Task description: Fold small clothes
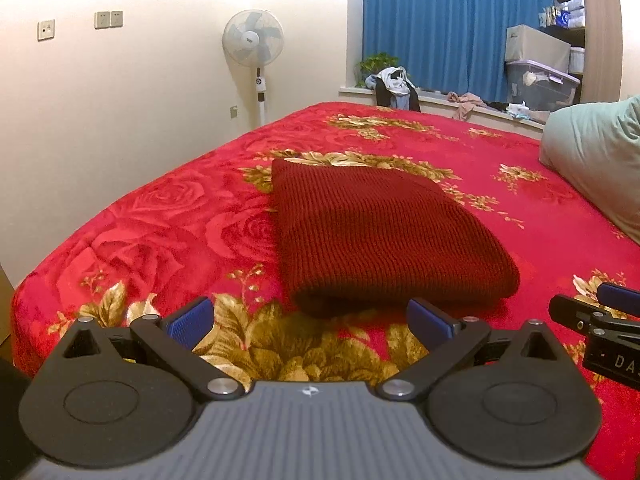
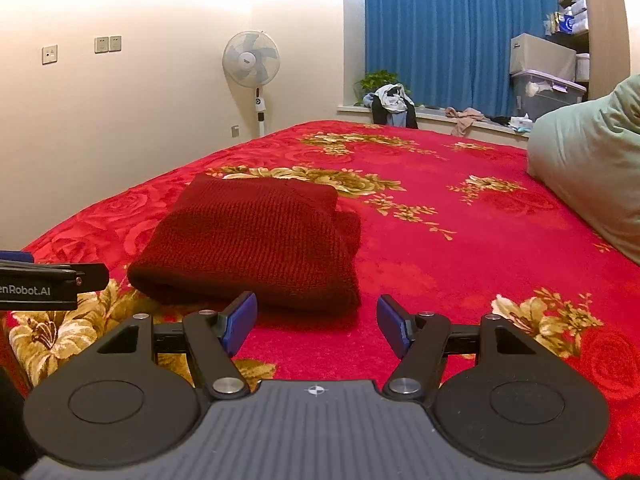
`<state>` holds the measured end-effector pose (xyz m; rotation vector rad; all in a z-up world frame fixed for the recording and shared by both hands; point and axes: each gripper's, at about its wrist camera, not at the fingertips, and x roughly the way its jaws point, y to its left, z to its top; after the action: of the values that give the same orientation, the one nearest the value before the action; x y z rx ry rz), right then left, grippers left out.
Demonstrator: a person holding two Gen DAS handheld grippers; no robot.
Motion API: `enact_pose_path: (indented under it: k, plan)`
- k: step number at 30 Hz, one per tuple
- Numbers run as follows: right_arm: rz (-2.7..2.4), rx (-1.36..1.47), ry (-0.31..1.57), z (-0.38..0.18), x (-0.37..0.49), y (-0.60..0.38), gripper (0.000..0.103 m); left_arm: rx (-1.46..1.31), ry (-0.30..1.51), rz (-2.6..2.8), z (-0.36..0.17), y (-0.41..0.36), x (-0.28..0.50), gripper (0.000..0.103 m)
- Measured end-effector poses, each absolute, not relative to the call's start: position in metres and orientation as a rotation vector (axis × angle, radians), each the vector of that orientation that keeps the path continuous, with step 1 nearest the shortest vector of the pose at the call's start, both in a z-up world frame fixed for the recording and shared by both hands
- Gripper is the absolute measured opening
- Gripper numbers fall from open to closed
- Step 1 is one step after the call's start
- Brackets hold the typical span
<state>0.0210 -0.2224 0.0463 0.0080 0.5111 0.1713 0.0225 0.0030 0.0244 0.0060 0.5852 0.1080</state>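
A dark red knitted garment [image 1: 380, 232] lies folded into a thick rectangle on the red floral bedspread [image 1: 160, 220]. It also shows in the right wrist view [image 2: 256, 240], ahead and left. My left gripper [image 1: 310, 320] is open and empty, just short of the garment's near folded edge. My right gripper [image 2: 316, 326] is open and empty, near the garment's near right corner. The right gripper shows at the right edge of the left wrist view [image 1: 600, 312]. The left gripper shows at the left edge of the right wrist view [image 2: 52, 280].
A pale green pillow [image 1: 600, 160] lies at the right of the bed. A standing fan [image 1: 256, 52] is by the far wall. Clothes [image 1: 394, 88] and storage boxes [image 1: 540, 80] sit on the window ledge under a blue curtain [image 1: 440, 20].
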Motion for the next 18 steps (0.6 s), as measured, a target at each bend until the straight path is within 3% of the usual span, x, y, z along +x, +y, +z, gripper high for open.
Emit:
enact_pose_path:
  k: [18]
  plan:
    - [0.198,0.002,0.519,0.0453,0.0187,-0.2212,0.068,0.004,0.592,0.095,0.0226,0.0076,0.024,0.103]
